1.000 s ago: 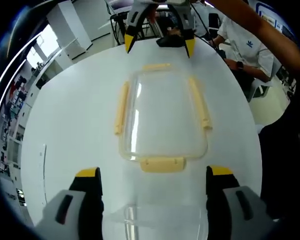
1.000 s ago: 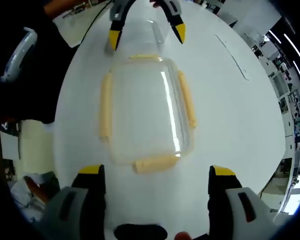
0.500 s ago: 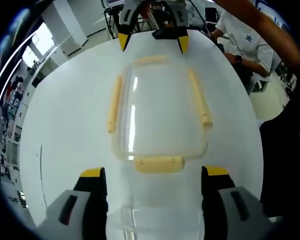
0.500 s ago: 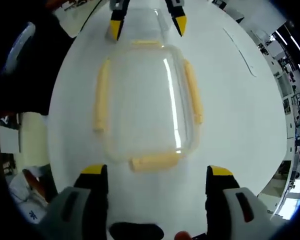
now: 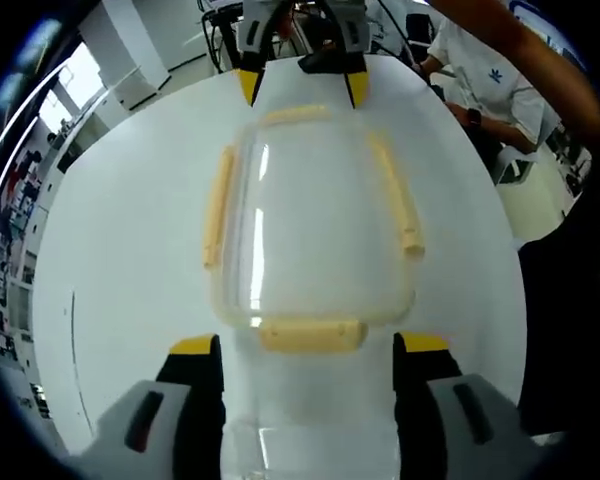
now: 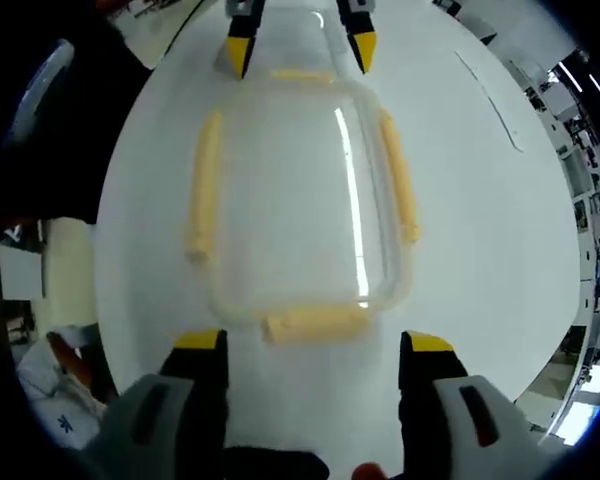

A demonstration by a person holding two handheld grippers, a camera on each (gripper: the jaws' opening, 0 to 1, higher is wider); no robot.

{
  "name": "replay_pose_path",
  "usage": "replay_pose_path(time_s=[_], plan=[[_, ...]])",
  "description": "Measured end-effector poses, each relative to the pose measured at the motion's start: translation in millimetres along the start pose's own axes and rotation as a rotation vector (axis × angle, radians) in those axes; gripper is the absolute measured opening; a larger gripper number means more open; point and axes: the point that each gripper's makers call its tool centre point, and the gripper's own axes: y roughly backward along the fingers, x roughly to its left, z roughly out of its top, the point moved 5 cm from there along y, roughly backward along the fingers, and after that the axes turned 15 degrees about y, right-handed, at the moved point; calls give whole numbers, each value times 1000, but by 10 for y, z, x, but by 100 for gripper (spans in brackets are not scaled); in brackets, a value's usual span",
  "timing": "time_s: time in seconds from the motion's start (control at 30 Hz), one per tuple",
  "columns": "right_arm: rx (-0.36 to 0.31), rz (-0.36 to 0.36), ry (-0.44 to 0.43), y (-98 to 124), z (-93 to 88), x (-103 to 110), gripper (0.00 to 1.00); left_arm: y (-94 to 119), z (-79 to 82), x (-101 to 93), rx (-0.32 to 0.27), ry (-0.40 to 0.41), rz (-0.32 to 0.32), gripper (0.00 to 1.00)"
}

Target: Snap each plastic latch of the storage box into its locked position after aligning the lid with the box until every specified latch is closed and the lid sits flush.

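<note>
A clear lid (image 5: 310, 230) with four yellow latches lies flat on the round white table (image 5: 130, 250). My left gripper (image 5: 308, 345) is open, its yellow-tipped jaws flanking the near end latch (image 5: 310, 335). At the lid's far end, around the far latch (image 5: 295, 113), stands my right gripper (image 5: 300, 88), open too. In the right gripper view the lid (image 6: 300, 200) runs away from me, my right gripper (image 6: 313, 342) straddles its near latch (image 6: 315, 323), and the left gripper (image 6: 300, 52) sits at the far latch (image 6: 300, 75). A clear plastic piece (image 5: 265, 440) shows low between the left jaws; what it is I cannot tell.
A person in a white shirt (image 5: 485, 75) sits beyond the table's far right edge, and a bare arm (image 5: 525, 55) reaches across above. A dark shape (image 5: 570, 300) borders the table's right side. Desks and shelves (image 5: 40, 150) lie off the left edge.
Both grippers have closed in on the lid's two short ends, so the lid looks larger in both views. The jaws stay open and the lid has not visibly moved.
</note>
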Motion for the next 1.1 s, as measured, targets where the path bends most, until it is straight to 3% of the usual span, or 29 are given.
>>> replay_pose_path(time_s=[1.1], plan=[[-23,59,29,-65,-7,-21,51,-67,-17,3,10,21,-94,45]])
